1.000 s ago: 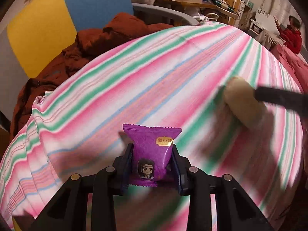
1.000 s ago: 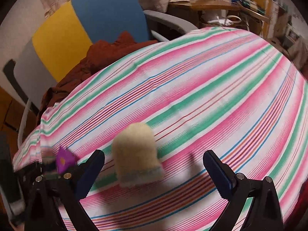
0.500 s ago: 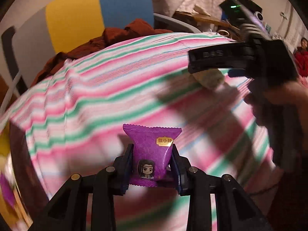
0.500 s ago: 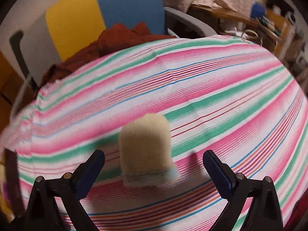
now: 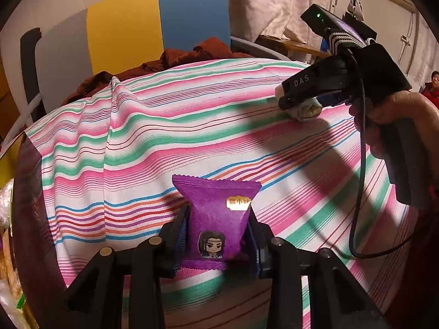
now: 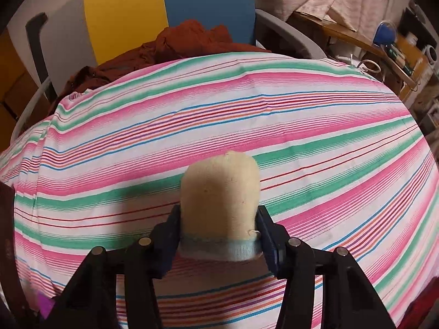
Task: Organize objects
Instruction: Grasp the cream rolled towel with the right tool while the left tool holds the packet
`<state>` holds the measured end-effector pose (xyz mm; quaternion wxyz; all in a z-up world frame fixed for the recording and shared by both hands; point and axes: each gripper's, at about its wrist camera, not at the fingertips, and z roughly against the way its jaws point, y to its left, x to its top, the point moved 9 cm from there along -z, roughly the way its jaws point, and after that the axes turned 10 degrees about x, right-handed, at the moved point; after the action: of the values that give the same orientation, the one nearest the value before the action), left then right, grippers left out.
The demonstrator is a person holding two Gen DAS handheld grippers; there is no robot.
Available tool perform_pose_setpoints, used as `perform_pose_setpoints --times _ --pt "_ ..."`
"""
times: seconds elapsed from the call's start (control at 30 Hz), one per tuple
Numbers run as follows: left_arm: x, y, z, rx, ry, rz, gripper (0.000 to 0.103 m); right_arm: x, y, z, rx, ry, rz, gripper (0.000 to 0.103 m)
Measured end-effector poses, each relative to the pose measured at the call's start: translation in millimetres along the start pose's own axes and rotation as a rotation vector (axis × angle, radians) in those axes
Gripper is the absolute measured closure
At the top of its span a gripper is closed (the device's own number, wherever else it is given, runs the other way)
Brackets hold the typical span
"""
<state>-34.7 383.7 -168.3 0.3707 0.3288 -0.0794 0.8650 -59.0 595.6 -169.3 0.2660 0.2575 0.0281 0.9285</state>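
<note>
My left gripper [image 5: 218,235] is shut on a purple snack packet [image 5: 216,219] with a cartoon figure, held upright just above the striped cloth [image 5: 164,137]. In the right wrist view, my right gripper [image 6: 219,233] is shut on a rolled cream sock with a pale blue cuff [image 6: 219,194], which rests on the striped cloth [image 6: 301,126]. The left wrist view shows the same right gripper [image 5: 296,101] at the far right of the cloth, clamped on the cream sock [image 5: 306,109], with a hand [image 5: 389,120] holding its handle.
A rust-brown garment [image 6: 192,41] is heaped behind the cloth, against a chair with yellow and blue panels [image 5: 159,22]. A dark-rimmed container [image 5: 16,219] with bagged items sits at the left edge. A cluttered wooden desk [image 6: 370,44] stands at back right.
My right gripper has closed from wide open onto the cream sock. The left gripper has swung left with the purple packet still in it, bringing the container at the left into view.
</note>
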Motion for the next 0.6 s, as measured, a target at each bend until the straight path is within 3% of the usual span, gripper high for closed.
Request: perform_pose_setpoints --times 0.2,0.6 --pt "1.0 1.5 -1.9 -0.041 -0.002 0.036 0.064 1.9 0.1 -1.9 -0.022 -0.005 0.010 0.051" --pt "0.3 0.4 -1.6 -0.039 -0.021 0.035 0.064 0.6 -4.0 -10.0 -0.006 0.007 -0.012 0.050"
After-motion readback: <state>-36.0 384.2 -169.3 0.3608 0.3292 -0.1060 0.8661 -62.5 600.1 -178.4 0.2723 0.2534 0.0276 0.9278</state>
